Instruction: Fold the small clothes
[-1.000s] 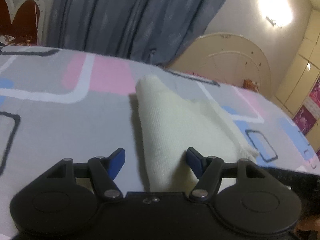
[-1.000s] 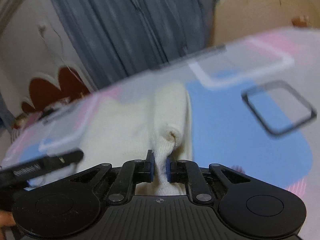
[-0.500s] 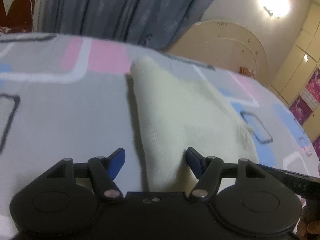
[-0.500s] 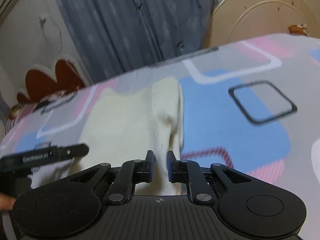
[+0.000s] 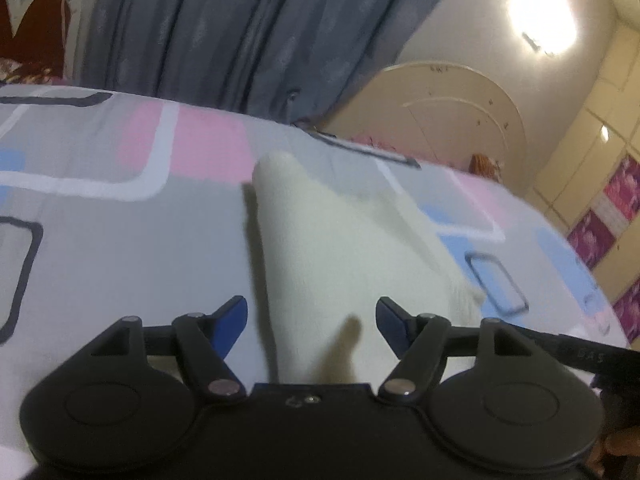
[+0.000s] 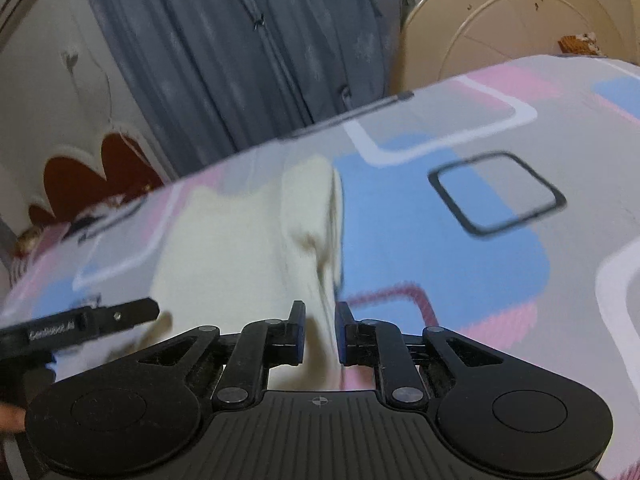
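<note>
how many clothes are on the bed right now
1: a cream knit garment lying on the patterned bedsheet, just ahead of both grippers. Any others outside the views can't be ruled out.

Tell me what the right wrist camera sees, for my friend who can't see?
A cream knitted garment lies on a patterned bedsheet, its edge between the right tool's opening jaws. Grey curtains hang behind.

The right claw [image 6: 320, 332], which pinched the cream garment's [image 6: 248, 248] fold a second ago, is opening, pads now clear of the cloth.
</note>
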The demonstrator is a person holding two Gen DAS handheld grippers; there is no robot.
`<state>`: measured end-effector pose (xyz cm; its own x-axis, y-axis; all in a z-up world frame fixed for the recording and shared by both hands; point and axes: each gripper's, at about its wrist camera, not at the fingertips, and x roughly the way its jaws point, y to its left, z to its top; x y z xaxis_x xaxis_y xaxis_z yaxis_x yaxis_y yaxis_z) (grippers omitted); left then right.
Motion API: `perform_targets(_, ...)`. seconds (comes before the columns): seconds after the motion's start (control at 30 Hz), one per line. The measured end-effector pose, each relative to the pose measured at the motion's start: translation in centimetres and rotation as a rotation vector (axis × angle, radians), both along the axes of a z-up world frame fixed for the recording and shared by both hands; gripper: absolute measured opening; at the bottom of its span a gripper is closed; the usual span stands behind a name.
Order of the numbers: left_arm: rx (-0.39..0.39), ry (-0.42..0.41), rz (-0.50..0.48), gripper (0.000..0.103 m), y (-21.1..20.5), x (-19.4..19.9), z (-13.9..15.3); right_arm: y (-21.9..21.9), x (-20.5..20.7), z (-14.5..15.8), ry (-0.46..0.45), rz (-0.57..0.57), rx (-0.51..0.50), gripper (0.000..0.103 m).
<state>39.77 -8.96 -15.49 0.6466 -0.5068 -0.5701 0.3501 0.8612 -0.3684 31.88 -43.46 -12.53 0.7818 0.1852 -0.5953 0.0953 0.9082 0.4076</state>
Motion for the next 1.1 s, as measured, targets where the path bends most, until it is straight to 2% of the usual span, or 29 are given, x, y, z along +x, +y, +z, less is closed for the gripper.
perform_targets(0.07,-0.012,0.002,0.023,0.07,0.0,1.2,0.4,-0.4,1.6,0.5,-0.019,-0.008,0.027,0.03)
perform_targets(0.13,-0.004,-0.02,0.037,0.07,-0.2,2.2,0.8,-0.5,3.3,0.9,-0.04,-0.008,0.028,0.035)
perform_targets(0.27,0.006,-0.031,0.062,0.07,-0.9,4.6,0.8,-0.9,7.4,0.8,-0.063,-0.003,0.021,0.036)
perform_targets(0.4,-0.007,0.007,0.089,0.069,-1.5,7.3,-0.1,-1.7,11.5,-0.8,-0.016,0.009,0.066,0.038)
perform_targets(0.5,-0.014,0.019,0.101,0.07,-1.7,8.7,-0.6,-1.9,13.7,-1.9,0.0,0.032,0.068,0.053)
perform_targets(0.57,-0.011,0.02,0.106,0.07,-1.7,9.2,-1.0,-2.0,14.4,-2.3,-0.007,0.042,0.081,0.053)
perform_targets(0.6,-0.014,0.026,0.108,0.07,-1.8,9.6,-1.2,-2.1,14.7,-2.5,-0.011,0.046,0.096,0.053)
perform_targets(0.63,-0.016,0.031,0.111,0.07,-1.6,9.8,-1.3,-2.2,14.9,-2.6,-0.01,0.041,0.095,0.042)
perform_targets(0.67,-0.02,0.038,0.118,0.07,-1.6,10.1,-1.6,-2.1,15.0,-2.7,-0.01,0.046,0.088,0.017)
perform_targets(0.73,-0.043,0.064,0.131,0.072,-1.3,10.7,-2.2,-2.0,15.1,-2.7,-0.023,0.05,0.073,0.014)
perform_targets(0.8,-0.051,0.085,0.156,0.072,-0.9,11.1,-3.1,-1.9,14.7,-2.7,-0.049,0.042,0.024,0.007)
perform_targets(0.87,-0.048,0.062,0.157,0.072,-0.9,11.0,-3.6,-1.9,14.6,-3.5,-0.026,0.013,-0.04,0.006)
perform_targets(0.93,-0.02,0.044,0.16,0.072,-1.3,10.8,-3.4,-2.0,14.6,-4.0,-0.02,0.008,-0.03,0.006)
perform_targets(1.03,-0.042,0.056,0.203,0.067,-1.0,10.6,-2.6,-1.9,14.5,-3.5,-0.021,0.0,-0.059,0.007)
perform_targets(1.1,-0.04,0.018,0.188,0.067,-1.0,9.8,-1.6,-2.2,14.1,-2.7,-0.044,-0.012,-0.03,0.007)
